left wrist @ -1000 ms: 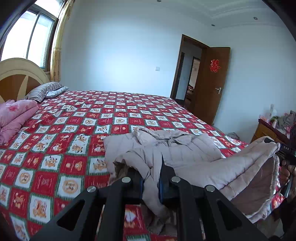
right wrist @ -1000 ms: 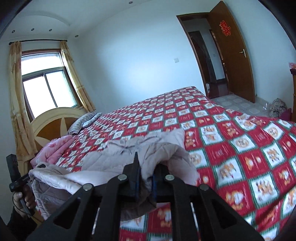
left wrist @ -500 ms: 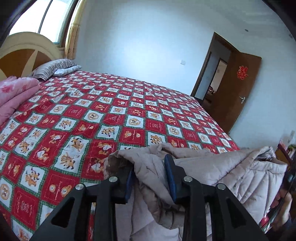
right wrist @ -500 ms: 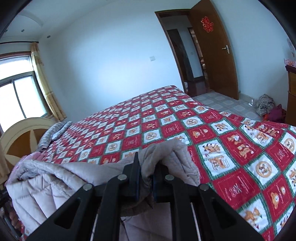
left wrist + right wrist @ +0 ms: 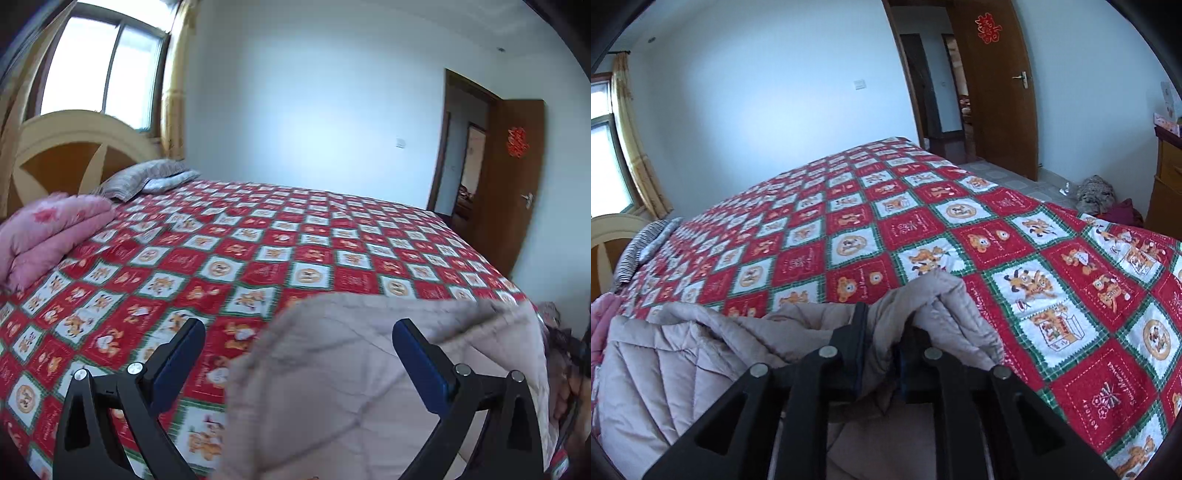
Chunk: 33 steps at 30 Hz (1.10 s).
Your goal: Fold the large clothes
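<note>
Beige quilted coat (image 5: 683,369) pinched by right tool (image 5: 881,354); left tool (image 5: 299,343) spread wide.

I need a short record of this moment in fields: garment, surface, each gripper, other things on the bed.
garment: beige quilted coat, bunched at the bed's near edge
surface: bed with red patterned cover
left gripper: open, coat between its fingers, not clamped
right gripper: shut on a coat fold
other: pink blanket, striped pillow near the headboard
</note>
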Motion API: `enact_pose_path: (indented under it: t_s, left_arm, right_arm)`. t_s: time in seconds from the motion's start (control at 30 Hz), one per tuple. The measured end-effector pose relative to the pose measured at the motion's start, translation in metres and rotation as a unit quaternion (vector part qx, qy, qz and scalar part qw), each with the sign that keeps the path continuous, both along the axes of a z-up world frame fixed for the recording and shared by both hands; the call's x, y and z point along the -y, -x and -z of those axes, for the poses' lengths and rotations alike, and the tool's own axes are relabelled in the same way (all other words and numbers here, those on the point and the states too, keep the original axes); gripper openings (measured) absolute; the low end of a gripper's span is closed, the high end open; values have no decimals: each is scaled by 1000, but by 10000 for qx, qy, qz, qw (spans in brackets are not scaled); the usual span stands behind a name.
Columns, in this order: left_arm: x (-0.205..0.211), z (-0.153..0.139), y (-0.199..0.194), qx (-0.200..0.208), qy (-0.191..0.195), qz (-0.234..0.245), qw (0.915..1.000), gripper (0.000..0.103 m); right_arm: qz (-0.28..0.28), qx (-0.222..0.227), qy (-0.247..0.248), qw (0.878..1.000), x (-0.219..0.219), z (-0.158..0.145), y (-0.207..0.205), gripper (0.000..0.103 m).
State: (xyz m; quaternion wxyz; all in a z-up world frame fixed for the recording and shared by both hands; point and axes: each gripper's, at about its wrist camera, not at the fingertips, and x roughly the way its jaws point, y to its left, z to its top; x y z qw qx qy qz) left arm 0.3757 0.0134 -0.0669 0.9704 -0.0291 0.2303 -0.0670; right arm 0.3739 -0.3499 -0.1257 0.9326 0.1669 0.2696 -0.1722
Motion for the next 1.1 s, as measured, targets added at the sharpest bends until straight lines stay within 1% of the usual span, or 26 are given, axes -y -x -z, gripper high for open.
enact_pose_path:
  t_s: [0.03,0.1,0.13,0.17,0.2,0.23,0.27,0.3,0.33,0.37,0.4,0.43,0.47,0.53,0.6,0.73,0.8,0.9,0.97,1.1]
  left_arm:
    - [18,3,5,82,-227,60,9997,102]
    - [46,9,7,214,-752,-46,9969,102]
    - [56,12,5,229,-953,-114,9951,102]
    - [71,18,0,242,-1264,-273,9913,102]
    - [78,20,-3,292,-1450,-402,9882,102]
    - [89,28,-10,405,-1779,-697,9807,102]
    - [94,35,-18,443,-1976,-921,9749,102]
    - [98,40,-24,432,-2070,-1026,9720,102]
    - [101,48,-36,307,-2183,-1180,9682,102]
    - [101,53,-45,184,-2223,-1281,9664,102]
    - [98,61,-59,-42,-2207,-1462,9643,102]
    - [94,66,-68,-217,-2158,-1554,9637,102]
    - [88,72,-80,-442,-2070,-1652,9633,102]
    - [80,81,-91,-708,-1883,-1682,9650,102]
    - [76,88,-96,-853,-1830,-1627,9658,102]
    - [73,104,-103,-1033,-1768,-1594,9657,102]
    - [68,109,-108,-1188,-1603,-1564,9673,102]
    - [62,113,-115,-1430,-1376,-1476,9689,102]
    - [56,116,-119,-1566,-1153,-1404,9708,102]
    - [53,117,-119,-1608,-1048,-1389,9715,102]
  right_arm:
    - [57,-40,14,10000,1,1,-6,15]
    - [121,-157,70,9998,1,1,-16,21]
    - [123,-181,83,9997,1,0,-20,28]
    - [112,-142,59,9998,-1,-2,-21,41]
    - [84,-19,18,10000,-3,-7,-17,49]
    - [61,147,33,9999,-8,-13,-12,68]
    - [84,338,145,9993,-16,-20,-6,87]
    - [92,592,323,9977,-27,-28,2,93]
    - [-34,889,499,9948,-39,-35,13,99]
    - [-184,1032,613,9926,-49,-38,15,100]
    - [-396,1125,756,9900,-62,-40,19,100]
    - [-591,1129,850,9882,-72,-39,18,101]
    - [-864,1052,945,9862,-83,-35,14,101]
    - [-1291,756,1173,9818,-101,-22,0,101]
    - [-1288,477,1422,9803,-109,-6,-14,101]
    - [-1162,-170,1185,9860,-97,23,-41,101]
    - [-1139,-341,1073,9871,-90,31,-47,101]
    - [-1145,-531,1110,9858,-89,36,-52,102]
    - [-1127,-653,1143,9849,-90,40,-55,103]
    - [-1113,-898,1158,9829,-90,47,-61,103]
